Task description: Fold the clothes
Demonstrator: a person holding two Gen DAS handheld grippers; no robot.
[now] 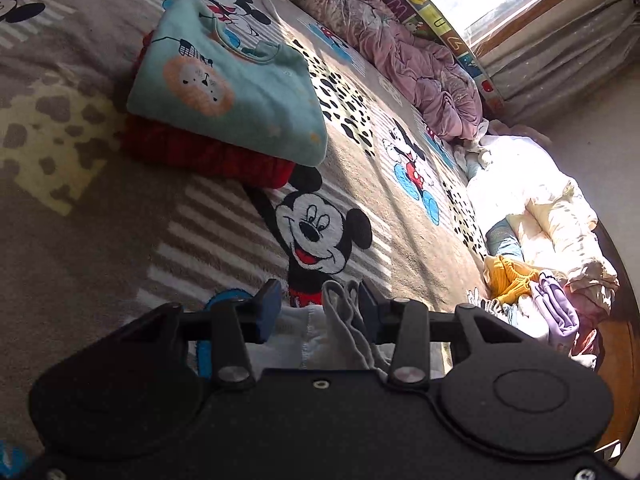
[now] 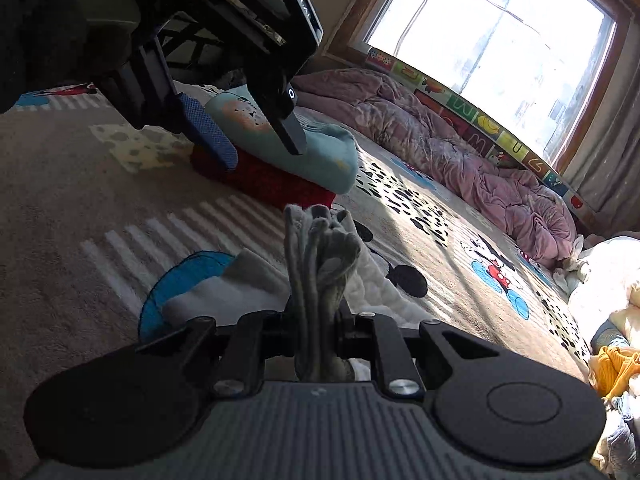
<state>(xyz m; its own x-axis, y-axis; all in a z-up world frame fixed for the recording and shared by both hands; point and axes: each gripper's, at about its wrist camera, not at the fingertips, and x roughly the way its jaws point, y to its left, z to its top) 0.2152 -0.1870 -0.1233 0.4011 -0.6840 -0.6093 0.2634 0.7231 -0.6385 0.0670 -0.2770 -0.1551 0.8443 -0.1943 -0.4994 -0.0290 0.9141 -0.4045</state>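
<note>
A grey and white garment lies bunched on the Mickey Mouse blanket. My right gripper is shut on a thick fold of its grey cloth, which sticks up between the fingers. My left gripper is open, its blue pads either side of the same grey cloth, not pinching it. It also shows from above in the right wrist view. A folded teal lion sweater rests on a folded red garment further back.
A crumpled pink quilt lies along the far side below a window. A heap of unfolded clothes, cream, yellow and purple, sits at the right.
</note>
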